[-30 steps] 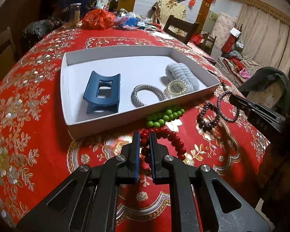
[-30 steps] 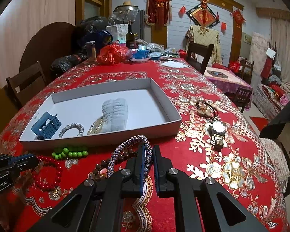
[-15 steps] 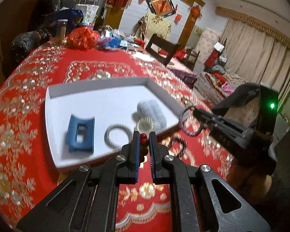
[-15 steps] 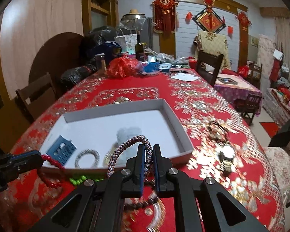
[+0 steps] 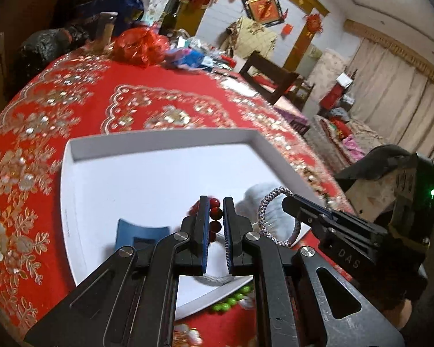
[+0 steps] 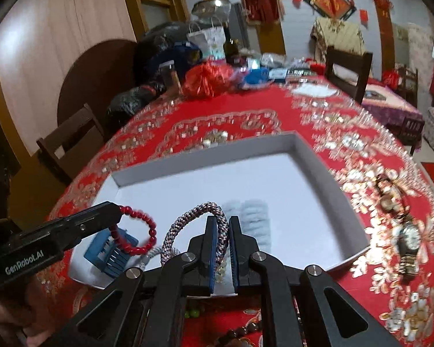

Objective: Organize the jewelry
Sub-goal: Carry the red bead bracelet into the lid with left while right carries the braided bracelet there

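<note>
A white tray point(image 5: 72, 156) point(image 6: 327, 179) lies on the red tablecloth. My left gripper point(image 5: 216, 202) point(image 6: 117, 212) is shut on a red bead bracelet point(image 5: 215, 211) point(image 6: 141, 234) and holds it in the air over the tray's near part. My right gripper point(image 6: 222, 222) point(image 5: 286, 199) is shut on a braided grey-purple bracelet point(image 6: 188, 219) point(image 5: 267, 217), also lifted above the tray, to the right of the left one. Inside the tray lie a blue hair claw point(image 5: 139, 232) point(image 6: 110, 256), a grey fluffy scrunchie point(image 6: 250, 217) and a silver bracelet point(image 6: 153, 253).
Green beads point(image 5: 231, 300) and dark brown beads point(image 6: 240, 332) rest on the cloth in front of the tray. A wristwatch point(image 6: 408, 243) and a dark bracelet point(image 6: 387, 185) lie right of the tray. Bags and clutter point(image 6: 205, 78) fill the table's far end, with chairs around.
Both grippers have lifted their bracelets off the cloth and carried them forward over the tray. The green and brown beads stayed behind on the cloth.
</note>
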